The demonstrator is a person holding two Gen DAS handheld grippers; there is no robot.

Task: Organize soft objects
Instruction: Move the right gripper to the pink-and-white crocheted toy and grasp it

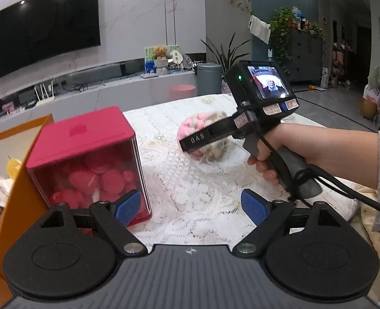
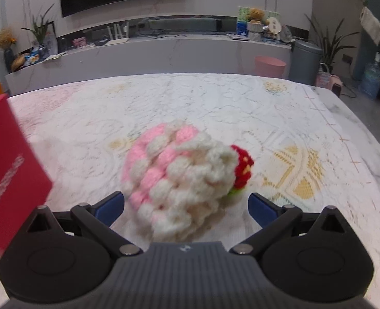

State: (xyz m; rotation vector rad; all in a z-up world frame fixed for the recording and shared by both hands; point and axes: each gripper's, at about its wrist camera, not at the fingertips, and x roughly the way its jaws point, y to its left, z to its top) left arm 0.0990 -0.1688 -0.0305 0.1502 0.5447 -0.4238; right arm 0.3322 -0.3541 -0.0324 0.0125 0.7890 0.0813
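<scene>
A crocheted pink-and-cream cupcake toy (image 2: 179,177), topped with a red strawberry (image 2: 242,166), lies on its side on the lace-covered surface (image 2: 241,103), directly at 12 o'clock from the right gripper (image 2: 186,207). That gripper's blue-padded fingers (image 2: 111,207) stand spread wide on either side of the toy, near it but not seen touching. At 9 o'clock sits a red-lidded clear box (image 1: 86,159) filled with red pieces, with an orange box (image 1: 17,180) just beside it. The left gripper (image 1: 191,207) hovers low over the lace, its fingers equally spread and holding nothing, the red box at its 10 o'clock. The toy looks soft and rounded, so a closing grip may squash it unevenly or roll it away across the loose lace, which could also snag a fingertip. The letters "DAB" read on the right tool's arm in the left view; white lettering runs along the red box's side but is too blurred to read.
</scene>
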